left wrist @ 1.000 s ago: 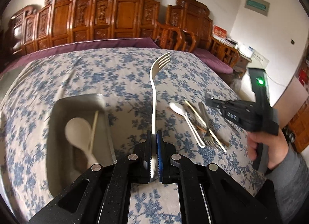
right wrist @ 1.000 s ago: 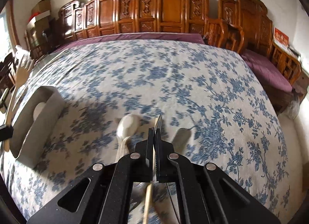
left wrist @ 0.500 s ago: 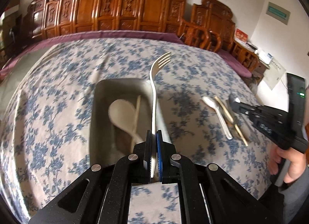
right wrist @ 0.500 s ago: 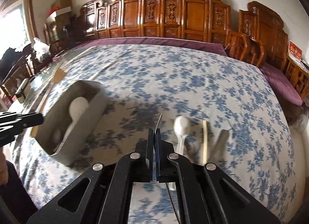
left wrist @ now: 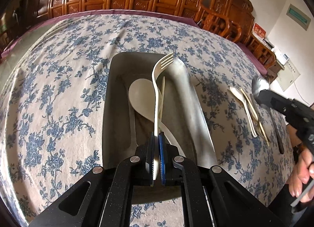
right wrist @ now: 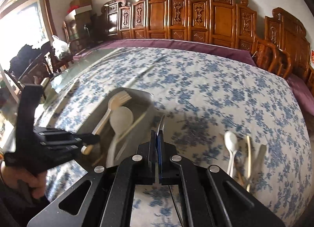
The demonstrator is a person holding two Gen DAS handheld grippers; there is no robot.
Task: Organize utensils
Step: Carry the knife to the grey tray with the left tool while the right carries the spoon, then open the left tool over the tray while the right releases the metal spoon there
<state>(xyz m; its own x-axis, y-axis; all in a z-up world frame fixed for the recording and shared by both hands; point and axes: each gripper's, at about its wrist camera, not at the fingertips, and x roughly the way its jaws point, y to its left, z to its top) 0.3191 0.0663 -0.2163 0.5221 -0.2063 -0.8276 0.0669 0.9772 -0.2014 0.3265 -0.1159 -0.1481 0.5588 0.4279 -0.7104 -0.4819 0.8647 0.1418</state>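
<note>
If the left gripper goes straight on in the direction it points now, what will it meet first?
Most likely the inside of the metal tray. The left gripper, shut on the cream fork, points down into it, and the fork would probably touch the large cream spoon lying there first, though depth is unclear.

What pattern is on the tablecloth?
Blue flowers on a pale cloth; the tablecloth shows best in the left wrist view.

table [left wrist: 58, 93] | blue-flowered cloth | metal tray [left wrist: 117, 109] | loose utensils [left wrist: 249, 109]

No legible text on the green wall sign [left wrist: 298, 16] or red card [left wrist: 259, 30]
</note>
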